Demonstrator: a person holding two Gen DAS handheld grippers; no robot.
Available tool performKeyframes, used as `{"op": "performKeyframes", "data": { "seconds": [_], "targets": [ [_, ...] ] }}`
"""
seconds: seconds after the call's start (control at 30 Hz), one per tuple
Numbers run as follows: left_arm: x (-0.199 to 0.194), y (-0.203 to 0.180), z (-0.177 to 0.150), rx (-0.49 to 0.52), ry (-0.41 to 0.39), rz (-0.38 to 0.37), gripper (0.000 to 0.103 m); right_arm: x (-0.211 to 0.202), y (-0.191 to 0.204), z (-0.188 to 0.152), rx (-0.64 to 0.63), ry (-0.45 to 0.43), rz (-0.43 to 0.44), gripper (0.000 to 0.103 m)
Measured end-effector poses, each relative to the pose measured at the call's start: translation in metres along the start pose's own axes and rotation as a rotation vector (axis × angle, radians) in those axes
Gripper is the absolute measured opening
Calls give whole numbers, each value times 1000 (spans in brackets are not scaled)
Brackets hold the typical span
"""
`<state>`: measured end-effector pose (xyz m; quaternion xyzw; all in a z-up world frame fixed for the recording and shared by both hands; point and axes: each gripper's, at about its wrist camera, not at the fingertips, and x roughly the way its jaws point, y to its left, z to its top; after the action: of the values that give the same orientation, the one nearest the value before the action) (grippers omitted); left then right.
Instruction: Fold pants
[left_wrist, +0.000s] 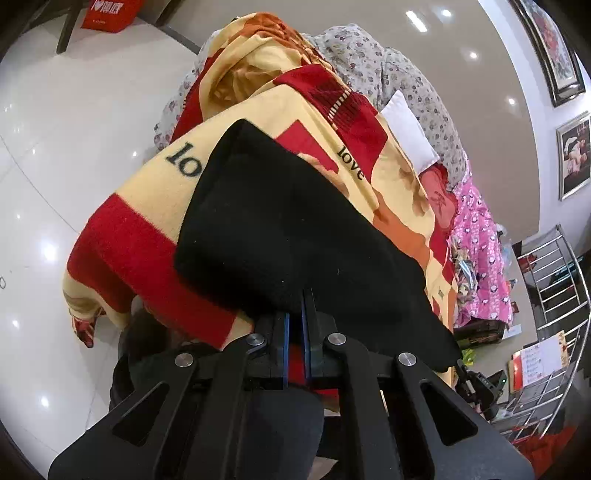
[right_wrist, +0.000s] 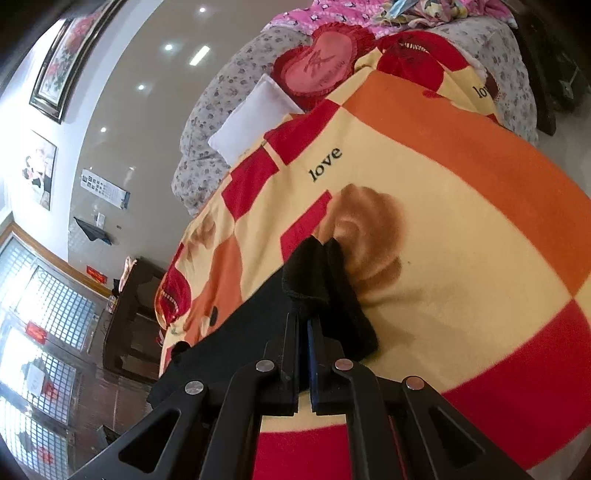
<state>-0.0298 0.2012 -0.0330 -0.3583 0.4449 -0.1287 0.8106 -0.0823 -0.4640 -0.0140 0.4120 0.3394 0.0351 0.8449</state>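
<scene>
Black pants (left_wrist: 280, 229) lie across a yellow, red and orange blanket (left_wrist: 147, 236) printed with "love". In the left wrist view my left gripper (left_wrist: 298, 295) is shut on the near edge of the pants, and the cloth spreads away from the jaws in a broad slab. In the right wrist view my right gripper (right_wrist: 303, 317) is shut on a bunched corner of the black pants (right_wrist: 314, 273), which sticks up past the fingertips; the rest of the cloth trails off to the lower left over the blanket (right_wrist: 443, 229).
The blanket covers a bed with a floral grey quilt (left_wrist: 388, 62), a white pillow (left_wrist: 406, 129), a red heart cushion (right_wrist: 321, 62) and pink bedding (left_wrist: 480, 240). Glossy white floor (left_wrist: 55, 166) lies left, a metal rack (left_wrist: 554, 295) right. A dark cabinet (right_wrist: 133, 314) stands by barred windows.
</scene>
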Motion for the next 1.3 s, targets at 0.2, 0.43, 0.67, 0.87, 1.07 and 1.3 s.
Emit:
{"op": "performKeyframes", "data": {
  "seconds": [0.2, 0.43, 0.67, 0.87, 1.07, 1.3],
  "targets": [
    [3, -2, -4, 29, -18, 35, 5, 6, -6, -10, -2, 24, -33, 3],
    [6, -6, -7, 100, -47, 86, 7, 11, -20, -12, 7, 39, -43, 3],
    [-18, -26, -10, 234, -212, 303, 28, -21, 7, 2, -146, -78, -210, 4],
    [-37, -75, -32, 401, -479, 507, 27, 9, 65, -5, -435, 0, -189, 4],
    [28, -98, -48, 606, -180, 437, 28, 44, 48, -13, -498, 124, -457, 3],
    [64, -83, -17, 544, -128, 449, 28, 26, 37, -19, -392, 182, -486, 4]
  ]
}}
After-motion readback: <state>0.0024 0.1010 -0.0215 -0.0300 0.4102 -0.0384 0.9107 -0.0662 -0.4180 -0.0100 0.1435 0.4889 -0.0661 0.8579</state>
